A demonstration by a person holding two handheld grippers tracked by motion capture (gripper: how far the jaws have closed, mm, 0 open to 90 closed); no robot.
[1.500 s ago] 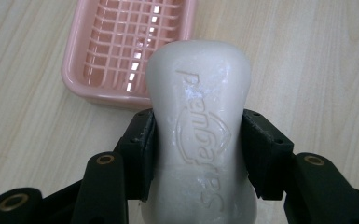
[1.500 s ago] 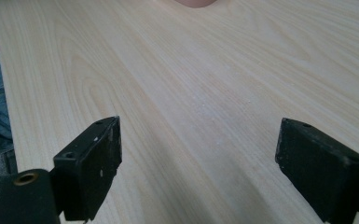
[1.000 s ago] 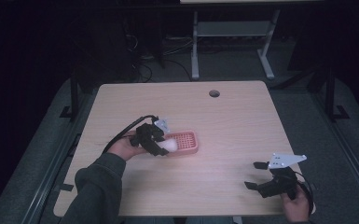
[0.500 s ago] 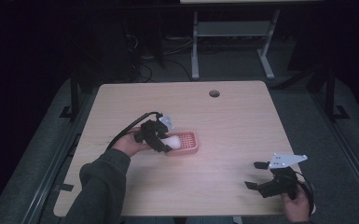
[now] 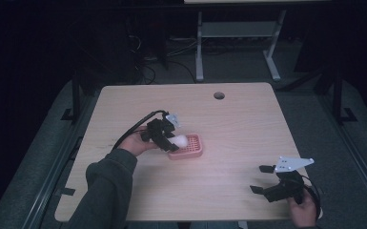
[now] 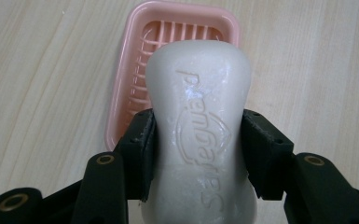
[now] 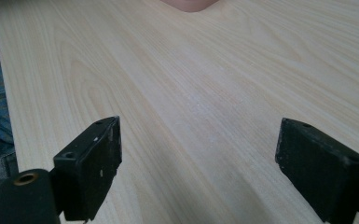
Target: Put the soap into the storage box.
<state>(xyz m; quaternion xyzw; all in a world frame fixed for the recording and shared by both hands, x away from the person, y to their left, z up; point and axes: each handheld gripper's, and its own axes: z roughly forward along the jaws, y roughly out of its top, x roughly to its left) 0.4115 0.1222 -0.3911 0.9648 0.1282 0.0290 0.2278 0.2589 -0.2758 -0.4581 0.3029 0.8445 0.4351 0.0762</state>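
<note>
A pale wooden tabletop [image 5: 238, 124] fills the middle of the frame, with a round cable hole [image 5: 219, 95] near its far edge. Behind it, at upper centre, stands a grey metal frame [image 5: 238, 33] on dark floor.

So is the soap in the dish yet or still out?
Out. The soap is clamped between the left gripper's jaws, held above the empty pink dish, whose slats show bare behind it.

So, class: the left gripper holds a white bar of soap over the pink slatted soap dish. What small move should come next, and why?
Probably lower the white bar of soap straight down. The left gripper is shut on it, and the pink slatted soap dish lies directly beneath, apparently empty, on the wooden table.
</note>
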